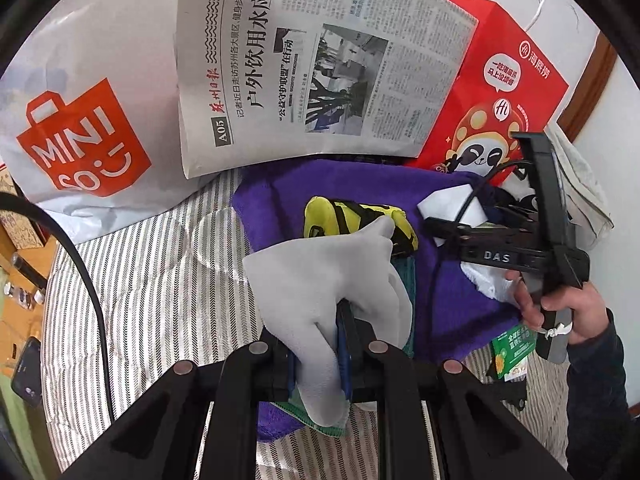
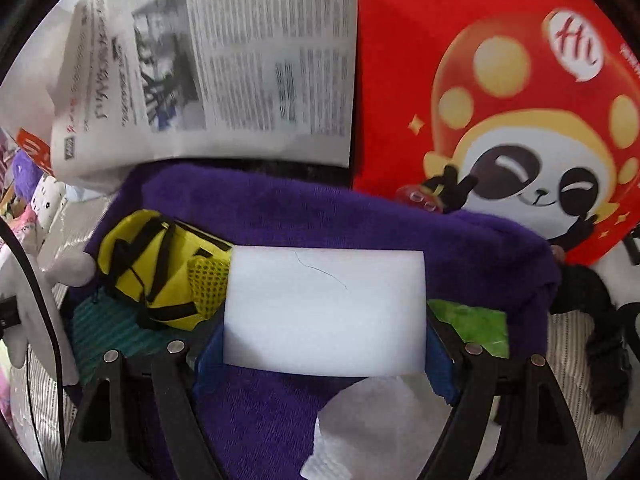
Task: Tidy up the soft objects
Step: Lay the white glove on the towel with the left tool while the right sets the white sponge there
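My left gripper (image 1: 320,344) is shut on a grey cloth (image 1: 324,280), held above a purple towel (image 1: 280,196) on the striped bed. A yellow and black pouch (image 1: 352,220) lies on the towel just beyond the cloth. My right gripper (image 2: 324,344) is shut on a white foam sponge (image 2: 324,308), held over the purple towel (image 2: 360,216). The yellow pouch (image 2: 156,272) sits to its left on a green cloth (image 2: 108,328). The right gripper also shows in the left wrist view (image 1: 444,224), with the sponge (image 1: 452,204) in its jaws.
A newspaper (image 1: 320,60), a red panda gift bag (image 1: 500,92) and a white Miniso bag (image 1: 80,120) lean at the back. White tissue (image 2: 360,428) lies below the sponge, a green packet (image 2: 476,324) to the right. A phone (image 1: 28,372) lies at left.
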Demonstrator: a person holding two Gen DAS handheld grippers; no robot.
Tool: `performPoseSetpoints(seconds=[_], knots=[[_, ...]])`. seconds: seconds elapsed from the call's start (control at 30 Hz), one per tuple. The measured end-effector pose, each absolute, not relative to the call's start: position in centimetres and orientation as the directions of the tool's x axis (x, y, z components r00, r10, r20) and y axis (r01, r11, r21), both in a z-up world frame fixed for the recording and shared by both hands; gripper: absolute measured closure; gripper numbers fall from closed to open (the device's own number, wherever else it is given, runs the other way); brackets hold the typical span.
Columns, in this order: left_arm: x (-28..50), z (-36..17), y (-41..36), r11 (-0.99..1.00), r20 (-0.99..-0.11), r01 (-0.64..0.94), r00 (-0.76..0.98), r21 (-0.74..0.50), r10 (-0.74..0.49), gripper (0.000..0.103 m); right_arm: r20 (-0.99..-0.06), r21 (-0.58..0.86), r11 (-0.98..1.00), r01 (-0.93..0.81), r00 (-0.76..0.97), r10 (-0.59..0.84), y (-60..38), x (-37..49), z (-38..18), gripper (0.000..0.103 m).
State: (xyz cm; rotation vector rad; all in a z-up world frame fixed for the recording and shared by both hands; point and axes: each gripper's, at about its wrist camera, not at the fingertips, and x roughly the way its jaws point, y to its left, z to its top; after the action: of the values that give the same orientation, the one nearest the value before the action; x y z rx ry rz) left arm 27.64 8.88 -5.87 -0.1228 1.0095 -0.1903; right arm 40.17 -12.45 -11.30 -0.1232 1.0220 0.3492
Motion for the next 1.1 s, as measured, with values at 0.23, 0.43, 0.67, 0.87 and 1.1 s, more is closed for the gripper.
performPoseSetpoints(seconds=[0.23,0.43,0.67,0.87,1.1], knots=[[27.5,-6.0,8.9,0.976,-0.829,0.102,0.516,-0.191,-0.216,0.087,-0.882,0.055,0.937,-0.346,0.423,0.208,-12.5,40.9,-12.1,0.022],[27.6,-5.9,9.0,0.977,-0.833,0.096,0.510,-0.191,-0.213,0.087,-0.891,0.027,0.930,-0.367,0.413,0.189,-12.2,40.5,-12.4,0.019],[27.6,-5.9,8.6,0.977,-0.837,0.096,0.504,-0.190,-0.212,0.087,-0.875,0.059,0.937,-0.345,0.434,0.215,-13.3,38.5,-11.3,0.017],[28.1,-5.6,7.5,0.970,-0.828,0.128,0.505,-0.208,-0.244,0.087,-0.833,0.121,0.944,-0.308,0.485,0.265,-15.4,35.3,-8.7,0.014],[30.3,-6.9,4.7,0.966,-0.852,0.158,0.455,-0.207,-0.257,0.087,-0.798,0.088,0.962,-0.257,0.560,0.222,-17.8,33.0,-5.8,0.014]])
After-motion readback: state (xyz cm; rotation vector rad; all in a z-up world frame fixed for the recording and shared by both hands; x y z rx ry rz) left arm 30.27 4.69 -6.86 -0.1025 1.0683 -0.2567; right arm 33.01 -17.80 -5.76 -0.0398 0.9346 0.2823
